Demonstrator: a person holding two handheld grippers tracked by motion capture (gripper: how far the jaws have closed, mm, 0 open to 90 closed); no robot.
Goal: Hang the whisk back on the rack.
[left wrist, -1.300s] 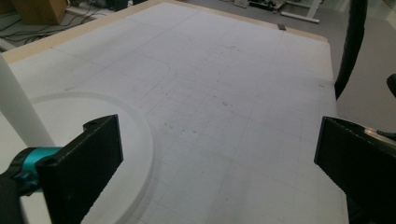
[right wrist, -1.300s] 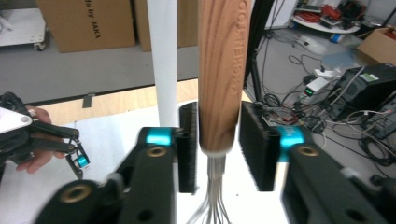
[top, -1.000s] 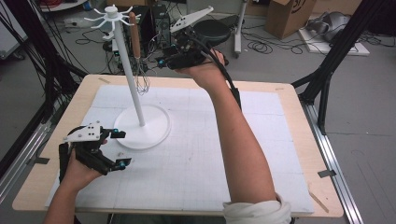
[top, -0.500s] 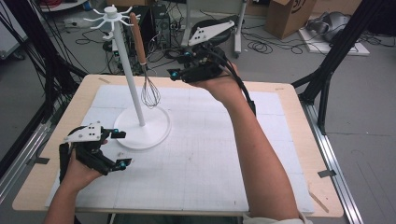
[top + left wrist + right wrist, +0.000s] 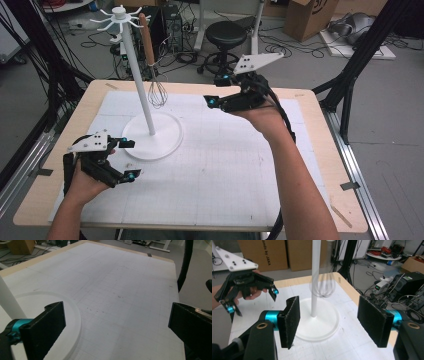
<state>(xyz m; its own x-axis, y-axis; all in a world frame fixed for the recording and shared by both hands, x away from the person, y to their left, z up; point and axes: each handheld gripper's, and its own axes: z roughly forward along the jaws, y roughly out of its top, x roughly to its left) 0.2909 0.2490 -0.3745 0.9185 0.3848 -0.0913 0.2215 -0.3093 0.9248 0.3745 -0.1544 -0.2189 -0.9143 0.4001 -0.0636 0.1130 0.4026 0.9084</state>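
Note:
A white hook stand (image 5: 140, 85) rises from its round base (image 5: 167, 131) at the left of the white mat. From one top hook hangs a whisk (image 5: 156, 90) by its wooden handle. My right gripper (image 5: 216, 90) hovers right of the whisk, apart from it. Its jaws have just been opening and nothing is between them. In the right gripper view the blurred whisk (image 5: 324, 285) hangs beside the pole (image 5: 315, 277), beyond the open pads (image 5: 292, 320). My left gripper (image 5: 132, 159) rests open and empty by the base's near left edge (image 5: 37, 302).
The wooden table edge (image 5: 320, 150) frames the white mat (image 5: 225, 165). Beyond the far edge stand a black stool (image 5: 227, 35), cardboard boxes (image 5: 305, 17) and floor cables. Black frame posts (image 5: 350, 85) rise at both sides.
My right gripper has drawn away from the whisk's handle near the stand top, going right and down, and its jaws have opened. The whisk stays hanging on the hook. The left gripper has kept still.

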